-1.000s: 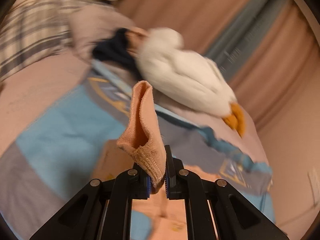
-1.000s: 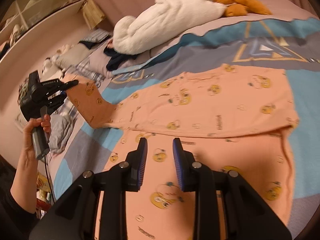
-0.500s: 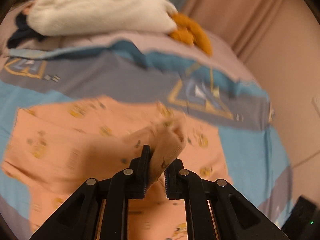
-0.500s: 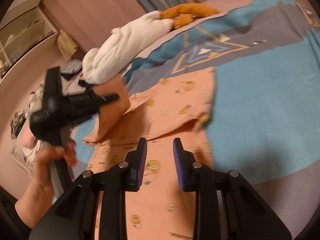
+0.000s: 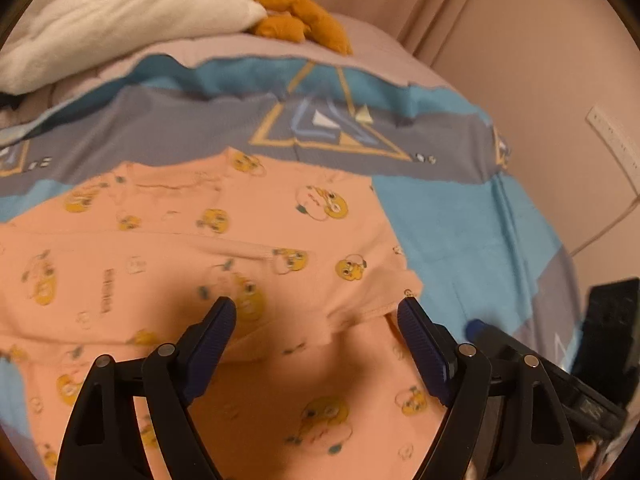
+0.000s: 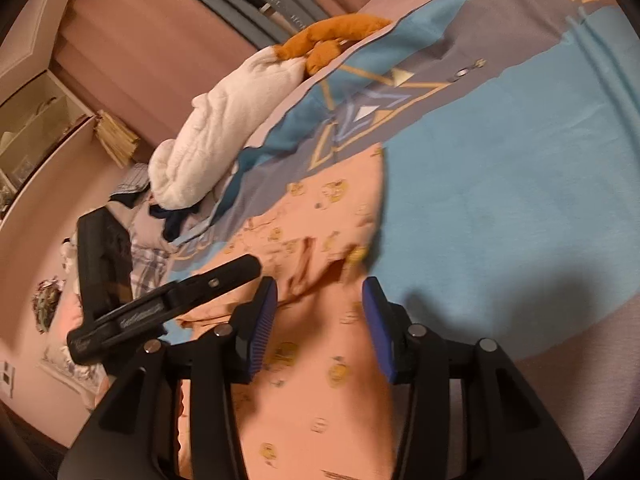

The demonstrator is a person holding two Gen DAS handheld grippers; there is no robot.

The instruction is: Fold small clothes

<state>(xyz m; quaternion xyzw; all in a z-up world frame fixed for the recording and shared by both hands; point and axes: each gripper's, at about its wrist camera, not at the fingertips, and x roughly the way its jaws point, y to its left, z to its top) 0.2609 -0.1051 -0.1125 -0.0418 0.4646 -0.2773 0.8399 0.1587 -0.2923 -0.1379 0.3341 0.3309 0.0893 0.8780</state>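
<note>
Left claw (image 5: 316, 314) wide open, empty, just above the peach top (image 5: 168, 240) on the bed (image 5: 460, 220). Right claw (image 6: 320, 300) also open, empty, over the garment's right edge. We judge one fold is laid; next move needs a fresh pinch on an edge for the second fold. Top lies doubled over, yellow cartoon print, slightly rumpled at the fold.

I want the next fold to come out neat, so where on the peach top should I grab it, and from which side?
Probably take the peach top at the free corner of the folded-over flap, beside the right finger of the open left gripper. Come in low from the blue bedspread side: that edge lies loose with bare cover beside it, so one finger can likely slide under.
</note>
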